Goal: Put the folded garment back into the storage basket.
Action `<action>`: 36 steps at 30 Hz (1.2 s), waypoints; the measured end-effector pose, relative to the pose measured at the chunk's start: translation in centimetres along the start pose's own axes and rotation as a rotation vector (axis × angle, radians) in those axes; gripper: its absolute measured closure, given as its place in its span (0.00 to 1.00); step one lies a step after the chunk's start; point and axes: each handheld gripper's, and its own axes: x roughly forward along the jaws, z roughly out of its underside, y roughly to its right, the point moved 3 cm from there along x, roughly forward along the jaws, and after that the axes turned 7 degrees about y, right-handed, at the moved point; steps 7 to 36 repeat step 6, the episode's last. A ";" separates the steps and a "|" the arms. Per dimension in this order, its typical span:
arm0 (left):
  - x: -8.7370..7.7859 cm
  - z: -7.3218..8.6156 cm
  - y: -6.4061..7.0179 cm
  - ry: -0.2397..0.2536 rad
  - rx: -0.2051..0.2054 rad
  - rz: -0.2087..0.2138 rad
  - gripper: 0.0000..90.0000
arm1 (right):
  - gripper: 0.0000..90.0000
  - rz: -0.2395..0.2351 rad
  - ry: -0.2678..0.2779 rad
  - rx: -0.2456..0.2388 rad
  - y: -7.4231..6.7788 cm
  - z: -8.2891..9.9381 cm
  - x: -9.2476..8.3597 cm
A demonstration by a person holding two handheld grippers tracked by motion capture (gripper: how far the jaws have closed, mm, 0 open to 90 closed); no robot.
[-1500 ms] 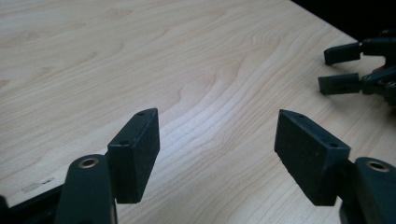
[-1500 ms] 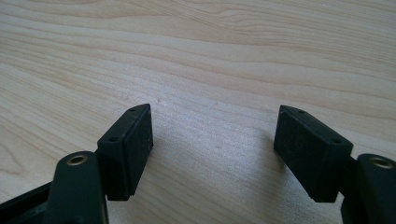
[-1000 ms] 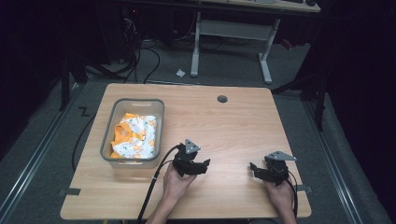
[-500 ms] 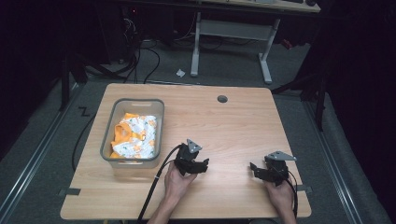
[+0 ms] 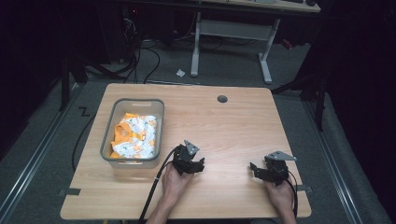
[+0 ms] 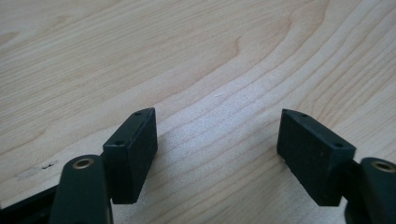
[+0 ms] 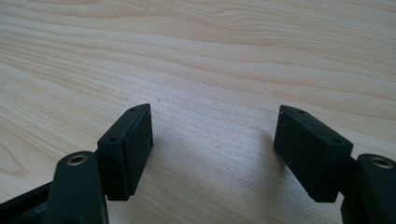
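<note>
The orange-and-white crumpled cloth [image 5: 133,135] lies inside the clear plastic rectangular bin [image 5: 108,140] at the left of the light wooden table [image 5: 233,121]. Just right of the bin, the left gripper [image 5: 198,164] rests with jaws wide and empty; the right gripper [image 5: 256,169], well apart, likewise gapes over bare wood.

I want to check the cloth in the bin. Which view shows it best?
The high view: the orange and white cloth lies bunched inside the clear bin, seen whole from above. Both gripper views face bare wooden table between open jaws, away from the cloth.
</note>
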 end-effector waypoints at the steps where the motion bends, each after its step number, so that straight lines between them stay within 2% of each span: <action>1: 0.0 0.0 0.0 0.001 0.000 -0.001 0.32 | 0.32 0.000 0.000 0.000 0.0 0.0 0.0; 36: -0.1 0.1 -0.1 -0.001 0.000 -0.005 0.32 | 0.32 0.000 0.000 0.000 0.0 0.0 0.0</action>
